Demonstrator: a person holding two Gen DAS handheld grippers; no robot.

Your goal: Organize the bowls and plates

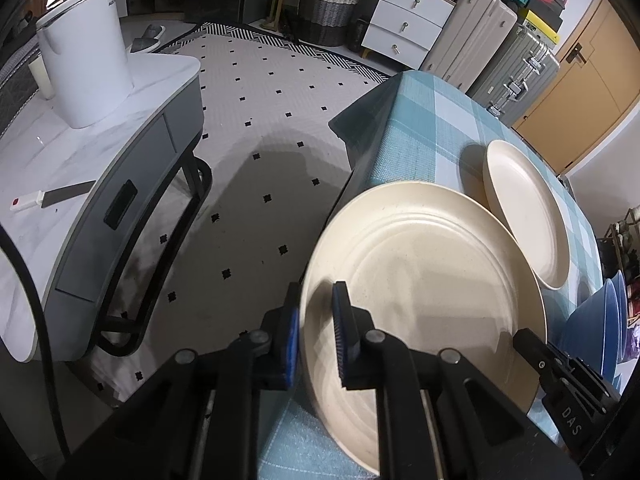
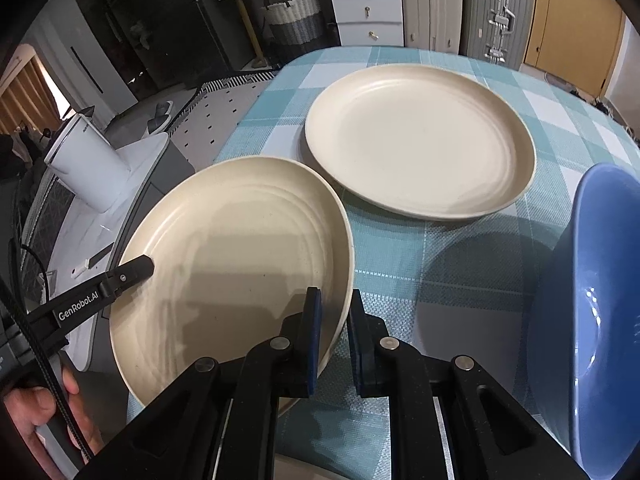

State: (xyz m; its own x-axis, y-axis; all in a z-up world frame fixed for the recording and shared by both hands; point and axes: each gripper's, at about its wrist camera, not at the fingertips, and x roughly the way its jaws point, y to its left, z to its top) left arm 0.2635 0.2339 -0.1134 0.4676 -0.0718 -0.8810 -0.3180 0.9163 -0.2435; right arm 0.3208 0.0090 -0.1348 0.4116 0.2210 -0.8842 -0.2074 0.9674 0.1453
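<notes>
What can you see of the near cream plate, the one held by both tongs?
Near plate: round, cream, matte, faintly speckled, with concentric ridges inside a raised rim. Empty and seemingly undamaged. It is tilted, not lying flat, over the near left edge of the checked cloth. The left tongs pinch its left rim, the right tongs its right rim. It sits apart from the far plate.

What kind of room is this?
Probably a lived-in home, perhaps a living or dining room: a table under a blue checked tablecloth, a white chest of drawers, a woven laundry basket and hard-shell suitcases against the wall.
</notes>
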